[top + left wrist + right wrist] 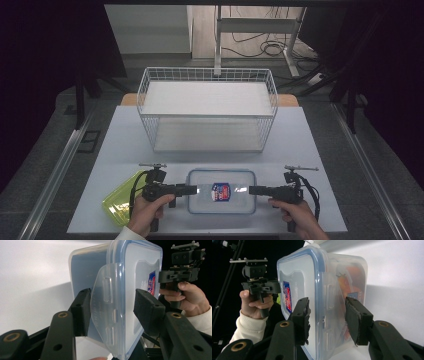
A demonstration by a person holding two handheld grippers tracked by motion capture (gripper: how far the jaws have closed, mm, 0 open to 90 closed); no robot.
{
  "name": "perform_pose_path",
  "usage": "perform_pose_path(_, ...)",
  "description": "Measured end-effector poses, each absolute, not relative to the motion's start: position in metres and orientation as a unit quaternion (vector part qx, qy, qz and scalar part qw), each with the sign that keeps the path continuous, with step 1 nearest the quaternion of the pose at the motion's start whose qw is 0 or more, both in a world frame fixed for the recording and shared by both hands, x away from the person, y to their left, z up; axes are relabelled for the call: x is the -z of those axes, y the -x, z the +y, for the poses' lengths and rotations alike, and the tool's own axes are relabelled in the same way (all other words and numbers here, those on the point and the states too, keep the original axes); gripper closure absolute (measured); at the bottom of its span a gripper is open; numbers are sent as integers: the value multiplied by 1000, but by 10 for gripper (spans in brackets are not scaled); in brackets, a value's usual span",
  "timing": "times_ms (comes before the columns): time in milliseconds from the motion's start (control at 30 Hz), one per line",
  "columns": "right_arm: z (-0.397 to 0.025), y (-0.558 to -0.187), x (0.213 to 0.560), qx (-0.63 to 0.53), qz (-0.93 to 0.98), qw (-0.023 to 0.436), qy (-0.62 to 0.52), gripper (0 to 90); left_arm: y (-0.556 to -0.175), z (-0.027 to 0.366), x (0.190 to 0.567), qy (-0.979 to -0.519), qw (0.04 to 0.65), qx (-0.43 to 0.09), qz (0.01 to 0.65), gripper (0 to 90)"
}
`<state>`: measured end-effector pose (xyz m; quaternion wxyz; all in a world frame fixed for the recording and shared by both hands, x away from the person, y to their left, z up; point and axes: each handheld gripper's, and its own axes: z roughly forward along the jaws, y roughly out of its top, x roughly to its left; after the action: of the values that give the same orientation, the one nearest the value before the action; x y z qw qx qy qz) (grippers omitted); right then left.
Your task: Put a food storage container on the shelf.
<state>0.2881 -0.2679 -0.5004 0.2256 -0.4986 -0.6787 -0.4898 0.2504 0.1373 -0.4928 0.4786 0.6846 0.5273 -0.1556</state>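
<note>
**Risk: latch flaps and uneven lift**

High view: the lidded plastic container (221, 191) sits on the table (120, 135), near edge, between your left gripper (194, 189) and right gripper (251, 190).

Left gripper view: jaws wide, straddling the latch flap (106, 302), not clamped. Closing there may pop it.

Right gripper view: jaws likewise wide. Uneven closing tilts the container.

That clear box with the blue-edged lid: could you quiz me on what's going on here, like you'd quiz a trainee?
1. True or false: the plastic box sits inside the wire basket.
2. Which part of the box lies between the jaws of the left gripper? A) a side latch flap B) the label C) a bottom corner
3. What lies on the table left of the box?

Key: 1. False, it is in front of the basket. 2. A. 3. A yellow-green lid.
</note>
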Motion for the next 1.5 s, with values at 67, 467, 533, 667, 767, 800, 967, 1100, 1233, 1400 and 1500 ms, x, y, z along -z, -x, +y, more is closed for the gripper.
perform_pose_path(67,-268,-288,499,492,-679,223,497,559,-250,138,491,-683,481,155,527,492)
perform_pose_path(467,-265,-289,481,508,-677,222,483,563,-247,143,466,-682,492,139,523,497)
perform_pose_path(533,-264,-290,479,509,-677,222,483,563,-247,144,463,-682,493,136,522,498)
perform_pose_path(667,-260,-293,459,514,-685,211,472,563,-247,147,446,-682,501,129,518,498)
perform_pose_path(767,-259,-295,450,515,-687,207,469,563,-248,148,440,-681,505,125,516,497)
perform_pose_path(800,-259,-296,446,516,-688,205,468,563,-249,148,435,-681,506,122,514,498)
perform_pose_path(967,-258,-301,427,520,-691,199,461,563,-251,148,420,-680,513,114,512,497)
perform_pose_path(1100,-258,-304,413,523,-693,195,456,562,-254,148,406,-679,518,108,508,498)
perform_pose_path(1233,-259,-309,400,525,-695,189,453,562,-259,146,395,-679,521,106,507,498)
perform_pose_path(1400,-260,-316,383,531,-694,184,450,563,-267,147,379,-677,527,102,504,500)
perform_pose_path(1500,-259,-317,379,532,-695,181,449,563,-269,148,375,-675,529,103,504,500)
